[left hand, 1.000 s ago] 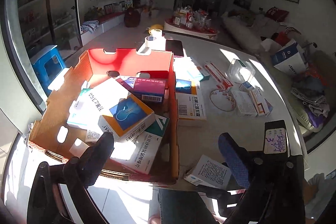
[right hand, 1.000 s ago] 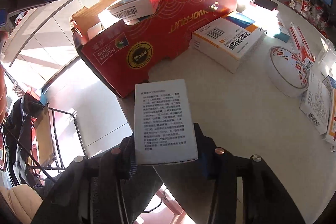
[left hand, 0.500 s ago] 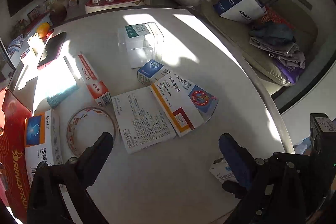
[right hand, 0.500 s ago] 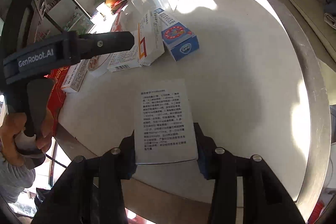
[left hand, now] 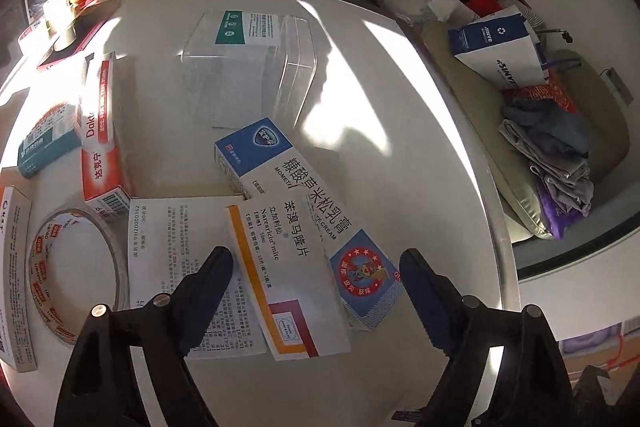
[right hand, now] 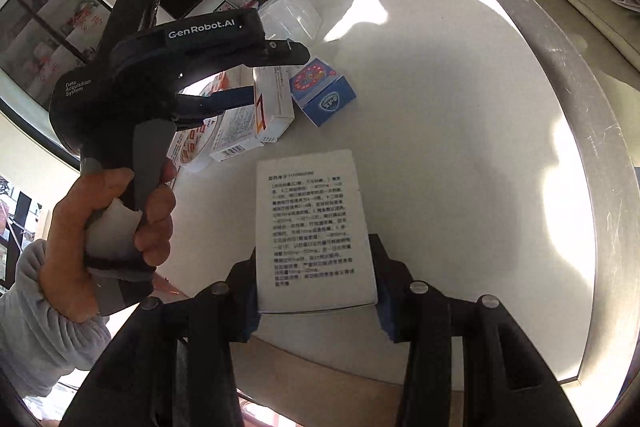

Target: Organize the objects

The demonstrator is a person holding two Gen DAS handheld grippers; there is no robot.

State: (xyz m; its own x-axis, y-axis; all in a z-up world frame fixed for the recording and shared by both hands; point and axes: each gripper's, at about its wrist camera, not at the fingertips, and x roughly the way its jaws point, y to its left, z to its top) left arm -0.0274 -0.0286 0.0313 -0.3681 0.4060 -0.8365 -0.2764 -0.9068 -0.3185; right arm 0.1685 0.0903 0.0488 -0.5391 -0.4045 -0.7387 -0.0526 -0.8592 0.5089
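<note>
The right gripper [right hand: 316, 301] jaws pinch a white text-printed box [right hand: 314, 231] above the counter [right hand: 460, 131]. Only the left view shows the left gripper [left hand: 316, 267] jaws, just closing, straddling an orange-striped box [left hand: 288, 275]; beyond, a clear container [left hand: 256, 67].

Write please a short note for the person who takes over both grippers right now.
Left gripper: jaws have just been closing, open, astride the orange-striped box and the blue cream box; neither gripped.
Right gripper: shut on the white text box, over the table.
Done: one box picked up.
Left: stow it, then the other boxes and the tape roll.
</note>
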